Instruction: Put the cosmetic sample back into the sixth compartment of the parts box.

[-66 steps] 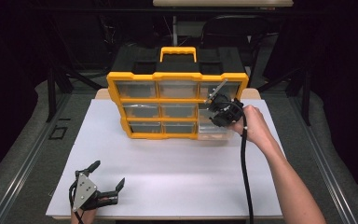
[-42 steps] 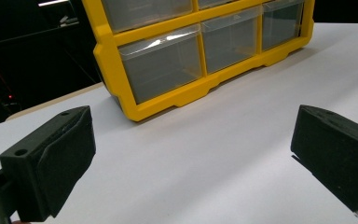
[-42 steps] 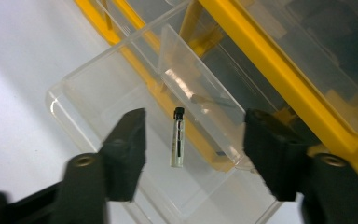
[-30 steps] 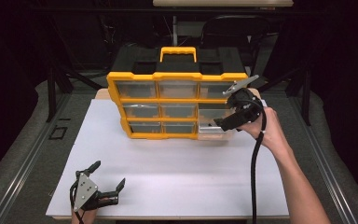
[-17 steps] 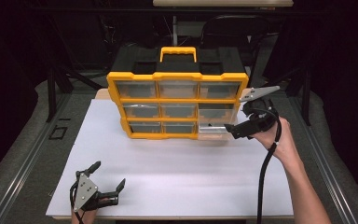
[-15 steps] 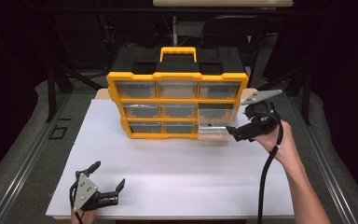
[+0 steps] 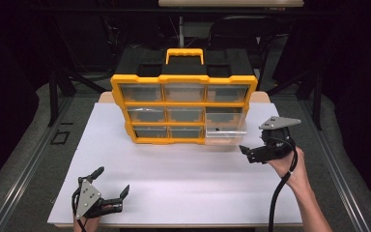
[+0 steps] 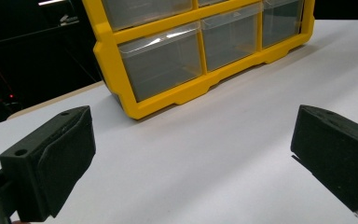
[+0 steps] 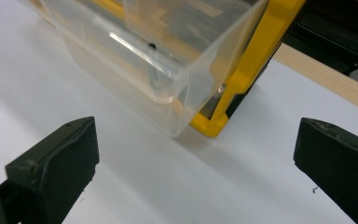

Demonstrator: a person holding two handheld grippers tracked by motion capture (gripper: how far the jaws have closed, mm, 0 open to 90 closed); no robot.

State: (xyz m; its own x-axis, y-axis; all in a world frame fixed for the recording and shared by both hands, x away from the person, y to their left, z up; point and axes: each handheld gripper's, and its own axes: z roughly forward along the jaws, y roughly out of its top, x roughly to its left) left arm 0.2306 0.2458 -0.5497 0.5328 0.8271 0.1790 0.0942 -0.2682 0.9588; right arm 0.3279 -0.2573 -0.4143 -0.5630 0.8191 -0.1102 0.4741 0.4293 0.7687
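A yellow organizer (image 7: 183, 108) with clear drawers and a black top stands at the back of the white tabletop (image 7: 183, 188). Its bottom right drawer (image 7: 226, 129) is pulled out; in the right gripper view this clear drawer (image 9: 158, 60) holds a small dark item (image 9: 152, 45). My right gripper (image 7: 247, 153) hovers open just right of the drawer, pointing left, nothing between its jaws (image 9: 196, 172). My left gripper (image 7: 112, 180) rests open at the near left corner, far from the organizer (image 8: 191, 51), with only bare tabletop between its jaws (image 8: 191, 163).
A yellow carry handle (image 7: 184, 52) tops the organizer. A wooden table edge (image 9: 326, 79) shows beyond the white board behind the organizer's right corner. Dark chairs and stands (image 7: 236, 34) sit behind the table.
My right gripper has drawn back from the organizer's right side, moving right and toward me, away from the pulled-out drawer. The left gripper has stayed put.
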